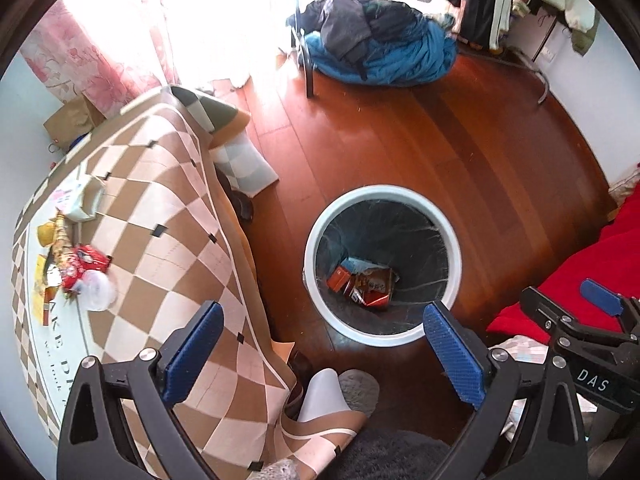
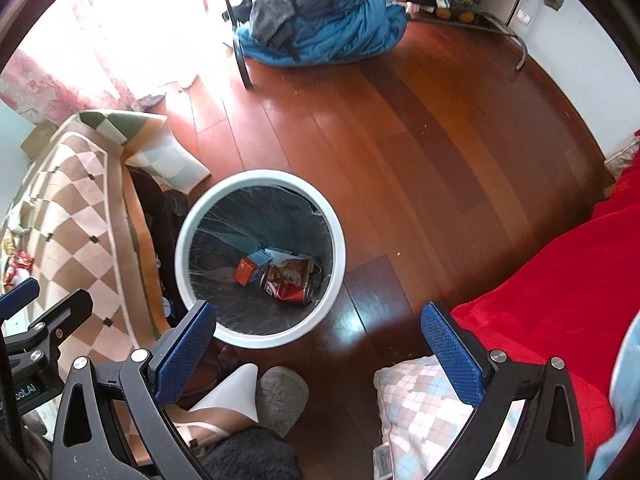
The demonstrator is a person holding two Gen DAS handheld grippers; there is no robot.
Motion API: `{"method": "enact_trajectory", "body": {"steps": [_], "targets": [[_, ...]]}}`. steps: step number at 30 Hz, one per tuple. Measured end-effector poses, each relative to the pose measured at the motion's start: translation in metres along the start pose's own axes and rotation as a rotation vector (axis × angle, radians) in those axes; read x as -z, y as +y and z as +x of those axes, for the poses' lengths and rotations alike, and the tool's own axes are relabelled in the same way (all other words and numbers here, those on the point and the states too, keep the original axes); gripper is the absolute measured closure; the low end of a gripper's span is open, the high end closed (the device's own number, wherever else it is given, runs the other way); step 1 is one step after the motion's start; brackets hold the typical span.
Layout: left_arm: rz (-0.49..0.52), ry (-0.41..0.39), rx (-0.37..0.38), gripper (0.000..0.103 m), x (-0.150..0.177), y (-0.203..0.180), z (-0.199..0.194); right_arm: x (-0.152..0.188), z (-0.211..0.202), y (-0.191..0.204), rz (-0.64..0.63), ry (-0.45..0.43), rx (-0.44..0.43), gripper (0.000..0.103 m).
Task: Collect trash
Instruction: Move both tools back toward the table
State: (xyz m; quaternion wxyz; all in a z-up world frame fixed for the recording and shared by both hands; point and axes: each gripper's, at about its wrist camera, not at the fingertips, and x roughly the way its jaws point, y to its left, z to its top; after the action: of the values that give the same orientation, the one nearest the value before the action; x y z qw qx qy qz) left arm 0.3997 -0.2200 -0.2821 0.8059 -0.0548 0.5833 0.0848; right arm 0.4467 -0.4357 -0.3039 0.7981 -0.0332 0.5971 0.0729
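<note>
Left gripper (image 1: 322, 344): spread wide, nothing between the blue pads, nothing touched.
Left gripper pose: pointed steeply down, above the wooden floor (image 1: 420, 152); left pad over the table edge, right pad over the bin rim at 5 o'clock.
Right gripper (image 2: 318, 340): at full spread, empty, pads clear of everything.
Right gripper pose: pointed steeply down; also seen in the left wrist view at 4 o'clock, just beside the left gripper.
Trash bin (image 1: 382, 191): round, white rim, dark liner, upright on the floor, directly ahead of both grippers.
Bin contents: crushed red can (image 2: 290, 290) and orange carton (image 2: 246, 270) lying at the bottom, touching each other.
Remaining trash (image 1: 86, 264): red wrapper, clear plastic and yellow scraps in a cluster on the table, at 9 o'clock in the left wrist view, well apart from the bin.
Table (image 1: 168, 216): covered with a brown and cream checked cloth, at 9 o'clock from the bin.
Red blanket (image 2: 560, 272): at 3 o'clock in the right wrist view.
Blue bedding pile (image 1: 384, 48): at 12 o'clock, far across the floor.
Grey slipper (image 2: 282, 398): at 6 o'clock, near the bin.
</note>
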Motion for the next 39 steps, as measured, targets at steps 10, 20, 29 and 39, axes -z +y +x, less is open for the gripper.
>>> {"method": "enact_trajectory", "body": {"steps": [10,20,29,39], "targets": [[-0.035,-0.135,0.030,0.001,0.007,0.023,-0.082,0.010,-0.090,0.015,0.055,-0.127,-0.068,0.000],[-0.158,-0.214,-0.048,0.001,0.038,0.133,-0.130,0.021,-0.153,0.109,-0.048,-0.173,-0.264,0.000],[-0.312,-0.037,-0.316,0.001,0.101,0.310,-0.065,0.024,-0.076,0.293,-0.264,-0.008,-0.346,0.003],[-0.221,0.058,-0.354,0.001,0.091,0.389,0.002,0.024,0.042,0.415,-0.410,0.151,-0.237,0.038]]}}
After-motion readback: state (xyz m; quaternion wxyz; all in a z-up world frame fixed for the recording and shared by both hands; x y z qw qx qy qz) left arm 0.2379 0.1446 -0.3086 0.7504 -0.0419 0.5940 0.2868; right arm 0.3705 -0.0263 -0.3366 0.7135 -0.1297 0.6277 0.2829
